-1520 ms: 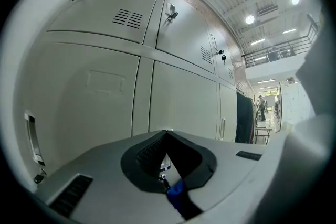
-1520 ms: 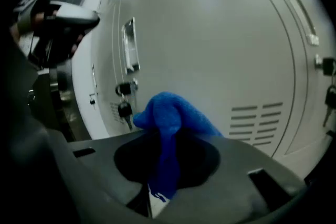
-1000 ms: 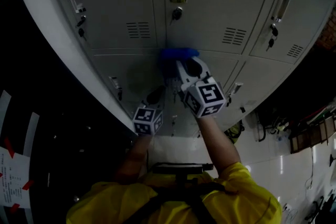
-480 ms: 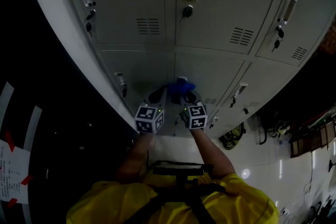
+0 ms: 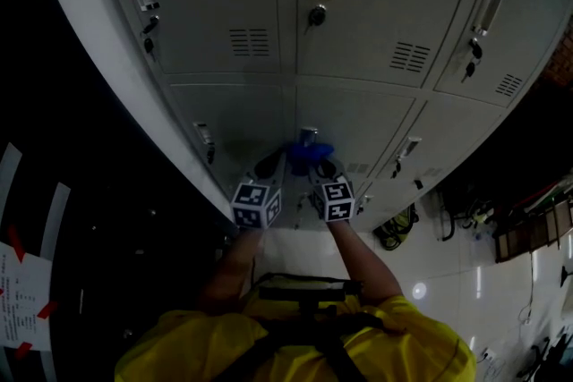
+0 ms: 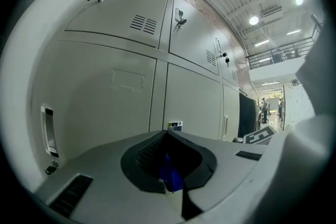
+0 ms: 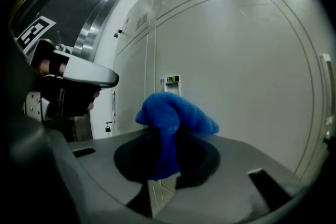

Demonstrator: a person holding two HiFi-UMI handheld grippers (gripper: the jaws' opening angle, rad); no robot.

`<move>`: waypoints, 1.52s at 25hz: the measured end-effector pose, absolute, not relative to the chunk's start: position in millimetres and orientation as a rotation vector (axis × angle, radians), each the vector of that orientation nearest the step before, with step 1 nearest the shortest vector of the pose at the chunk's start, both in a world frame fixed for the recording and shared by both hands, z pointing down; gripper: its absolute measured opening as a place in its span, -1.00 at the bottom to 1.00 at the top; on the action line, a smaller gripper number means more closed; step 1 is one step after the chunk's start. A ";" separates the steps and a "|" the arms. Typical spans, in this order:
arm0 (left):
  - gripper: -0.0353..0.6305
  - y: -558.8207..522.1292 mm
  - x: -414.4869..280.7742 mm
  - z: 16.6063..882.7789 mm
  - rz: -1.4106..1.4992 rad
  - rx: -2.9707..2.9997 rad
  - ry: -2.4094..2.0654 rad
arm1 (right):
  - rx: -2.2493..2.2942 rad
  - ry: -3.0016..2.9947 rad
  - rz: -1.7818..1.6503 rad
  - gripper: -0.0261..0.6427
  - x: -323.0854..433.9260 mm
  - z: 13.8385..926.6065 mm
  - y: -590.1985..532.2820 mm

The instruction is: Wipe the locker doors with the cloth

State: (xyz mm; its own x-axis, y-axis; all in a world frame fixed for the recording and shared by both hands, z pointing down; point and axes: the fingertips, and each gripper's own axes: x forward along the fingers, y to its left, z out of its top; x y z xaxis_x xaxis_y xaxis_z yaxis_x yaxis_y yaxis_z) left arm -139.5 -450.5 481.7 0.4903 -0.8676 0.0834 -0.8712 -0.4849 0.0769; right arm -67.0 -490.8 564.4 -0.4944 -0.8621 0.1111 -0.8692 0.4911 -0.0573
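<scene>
A blue cloth (image 7: 176, 113) is gripped in the right claw (image 7: 165, 139), whose jaws are closed on it; its bunched upper part sticks out above the jaw tips and lies close to a grey locker door (image 7: 236, 60). Whether the cloth touches the door cannot be told. In the head view the cloth (image 5: 309, 150) is seen low on the bank of lockers, in front of the lower middle door (image 5: 367, 123), just beyond the right claw (image 5: 320, 167).

The left claw (image 5: 269, 164) is held just beside the right one, pointed at the same lower row of doors. Its jaws (image 6: 168, 132) are brought together at the tips; a small blue sliver (image 6: 170, 176) is seen between the pads lower down, and what it is cannot be made out.
</scene>
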 end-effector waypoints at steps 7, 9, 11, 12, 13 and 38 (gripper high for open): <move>-0.91 -439.0 -147.1 484.6 0.081 2.630 -1.558 | 1.628 -2.724 0.120 -0.71 -48.2 502.8 -443.3; -0.91 -435.0 -148.0 476.7 0.066 2.646 -1.556 | 1.664 -2.732 0.079 -0.71 -38.3 459.3 -427.4; -0.91 -428.4 -147.8 465.9 0.044 2.660 -1.547 | 1.702 -2.726 0.031 -0.71 -24.3 427.7 -413.9; -0.91 -424.7 -148.0 461.5 0.038 2.670 -1.546 | 1.727 -2.707 0.022 -0.71 -16.5 420.8 -409.8; -0.91 -421.5 -148.2 458.4 0.035 2.680 -1.546 | 1.754 -2.685 0.028 -0.71 -8.7 419.6 -407.7; -0.91 -139.4 -3.5 508.0 0.066 2.560 -1.607 | 1.603 -2.747 0.310 -0.71 152.2 496.5 -130.4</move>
